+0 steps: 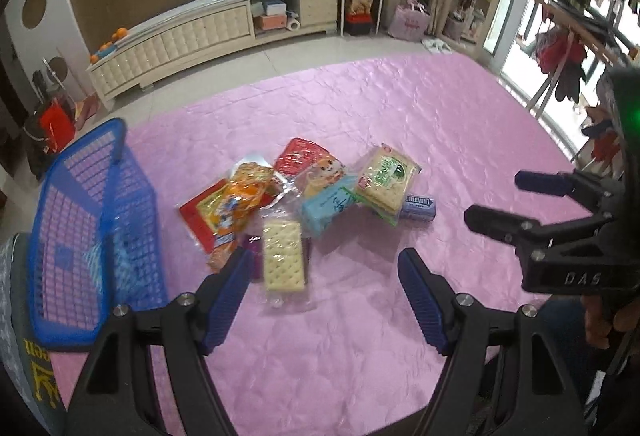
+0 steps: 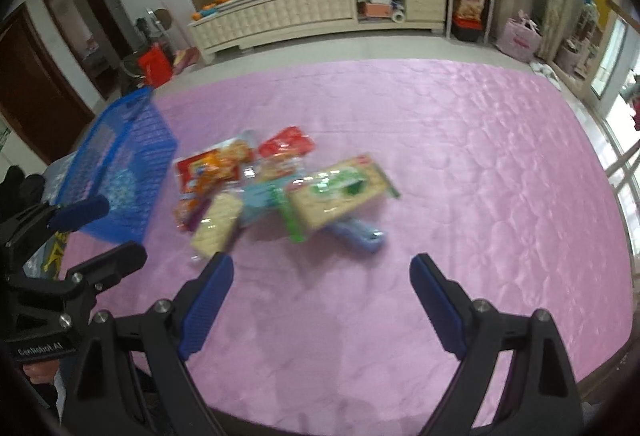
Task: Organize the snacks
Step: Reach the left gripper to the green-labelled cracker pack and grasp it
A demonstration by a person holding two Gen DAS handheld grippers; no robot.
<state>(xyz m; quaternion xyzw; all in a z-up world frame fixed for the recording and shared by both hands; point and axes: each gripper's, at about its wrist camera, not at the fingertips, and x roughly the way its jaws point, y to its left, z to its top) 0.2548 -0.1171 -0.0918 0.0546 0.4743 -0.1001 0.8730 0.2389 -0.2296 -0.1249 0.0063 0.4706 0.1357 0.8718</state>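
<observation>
Blue plastic basket (image 1: 80, 236) sat at nine o'clock on the pink table (image 1: 400, 116), apparently empty; snack packets (image 1: 304, 192) lay heaped beside it. Left gripper (image 1: 324, 276) and right gripper (image 2: 322, 276) jaws gaped, holding nothing.

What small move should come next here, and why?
Probably ease the left gripper forward and down onto the cracker pack. Both grippers are open and empty, every snack lies on the pink cloth, and that pack is the nearest one, just ahead of the left gripper, with the blue basket close on its left.
</observation>
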